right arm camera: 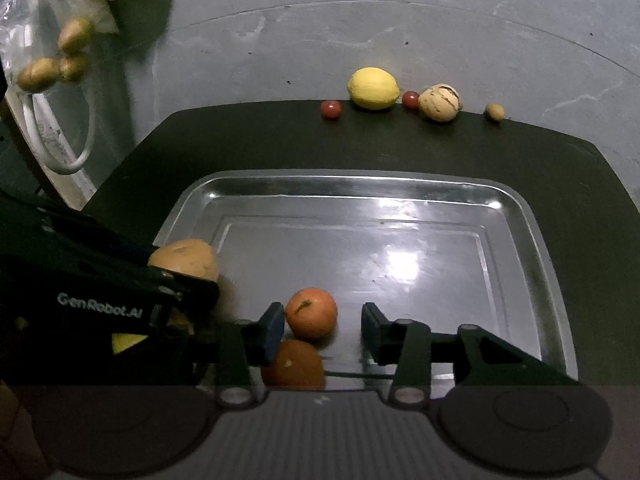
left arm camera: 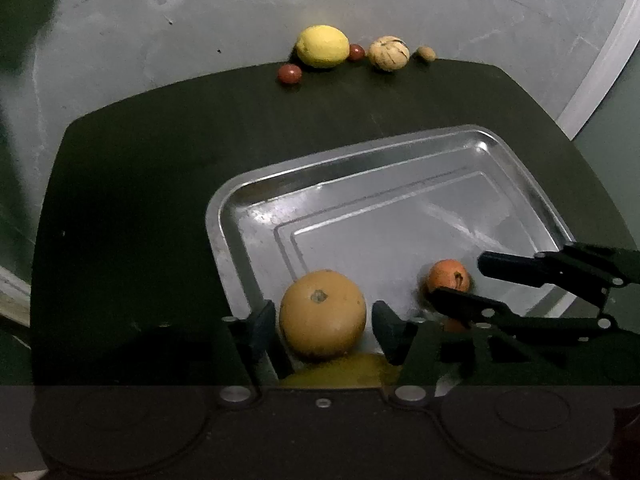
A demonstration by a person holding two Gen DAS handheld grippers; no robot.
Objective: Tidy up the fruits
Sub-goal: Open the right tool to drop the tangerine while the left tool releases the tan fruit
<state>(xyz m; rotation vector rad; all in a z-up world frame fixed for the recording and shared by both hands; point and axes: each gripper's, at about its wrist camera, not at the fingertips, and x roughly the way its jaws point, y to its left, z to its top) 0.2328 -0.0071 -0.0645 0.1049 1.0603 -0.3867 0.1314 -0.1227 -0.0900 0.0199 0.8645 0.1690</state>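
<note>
1. Right, four fruits sit in the near end of the metal tray (right arm camera: 532, 240): a big orange (left arm camera: 322, 314), a small tangerine (right arm camera: 312, 318), another below it, something yellow.
2. Left gripper (left arm camera: 324, 326) spread around the orange, not touching; right gripper (right arm camera: 323, 328) spread around the tangerine.
3. Left on the table: lemon (right arm camera: 373, 88), two red fruits, a pale striped fruit (right arm camera: 440, 103), a nut.

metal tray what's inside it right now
In the tray: a large orange between the open left gripper fingers, two tangerines at the open right gripper, and something yellow, mostly hidden by the left gripper.
</note>
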